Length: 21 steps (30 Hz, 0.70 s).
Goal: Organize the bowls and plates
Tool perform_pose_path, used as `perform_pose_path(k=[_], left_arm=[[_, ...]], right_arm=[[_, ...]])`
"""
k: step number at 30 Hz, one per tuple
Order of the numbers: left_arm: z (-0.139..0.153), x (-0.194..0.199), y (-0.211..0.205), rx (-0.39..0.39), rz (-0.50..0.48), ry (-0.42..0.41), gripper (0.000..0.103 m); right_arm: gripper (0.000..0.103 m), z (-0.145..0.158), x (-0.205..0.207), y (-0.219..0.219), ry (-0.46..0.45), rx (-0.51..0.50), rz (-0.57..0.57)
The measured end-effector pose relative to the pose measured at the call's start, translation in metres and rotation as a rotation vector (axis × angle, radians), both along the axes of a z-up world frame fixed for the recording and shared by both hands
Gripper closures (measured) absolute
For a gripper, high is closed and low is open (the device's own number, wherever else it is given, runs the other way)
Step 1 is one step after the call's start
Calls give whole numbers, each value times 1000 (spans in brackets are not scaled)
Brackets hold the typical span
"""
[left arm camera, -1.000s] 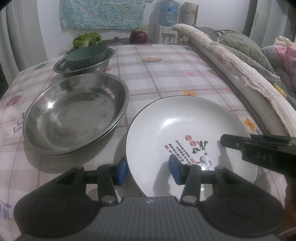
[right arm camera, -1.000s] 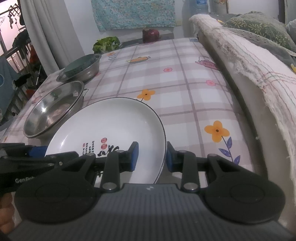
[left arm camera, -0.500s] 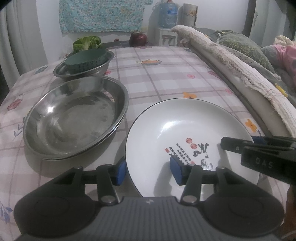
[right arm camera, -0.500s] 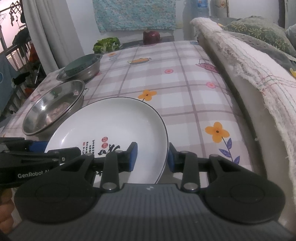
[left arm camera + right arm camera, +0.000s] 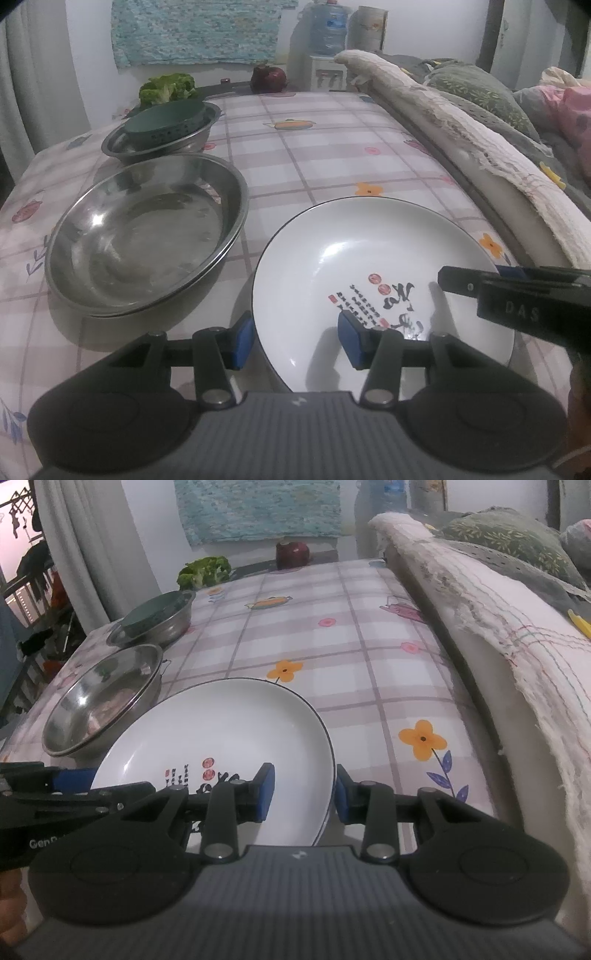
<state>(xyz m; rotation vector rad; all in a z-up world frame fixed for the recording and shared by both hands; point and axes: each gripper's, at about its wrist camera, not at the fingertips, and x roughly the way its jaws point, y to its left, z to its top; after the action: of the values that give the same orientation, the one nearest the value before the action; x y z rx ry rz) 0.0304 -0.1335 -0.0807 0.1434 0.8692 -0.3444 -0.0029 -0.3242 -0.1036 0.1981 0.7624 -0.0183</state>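
With the white plate (image 5: 373, 266) low and centre on the table (image 5: 314, 155), the left gripper (image 5: 295, 341) and right gripper (image 5: 304, 792) each straddle its rim with open jaws, not clamped, so lifting now could let it slip or tip.

- Dim indoor light, cool and flat; daylight enters far left in the right wrist view.
- Glare sits on the white plate (image 5: 369, 258) and steel basin (image 5: 144, 236).
- Soft shadows lie beneath both.
- Fisheye bends the table (image 5: 369, 657) edges; far wall looks soft and grainy.
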Motion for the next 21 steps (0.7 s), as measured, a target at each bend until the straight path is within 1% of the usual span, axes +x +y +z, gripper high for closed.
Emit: perform_pose_path(k=[15,21], left_arm=[[2,0,3,-14,-1,0,54],[7,-1,2,-19,0,-9,54]], right_arm=[[70,6,-5,0,-20,3,-17],[70,10,-6,-1,-29,6,-20]])
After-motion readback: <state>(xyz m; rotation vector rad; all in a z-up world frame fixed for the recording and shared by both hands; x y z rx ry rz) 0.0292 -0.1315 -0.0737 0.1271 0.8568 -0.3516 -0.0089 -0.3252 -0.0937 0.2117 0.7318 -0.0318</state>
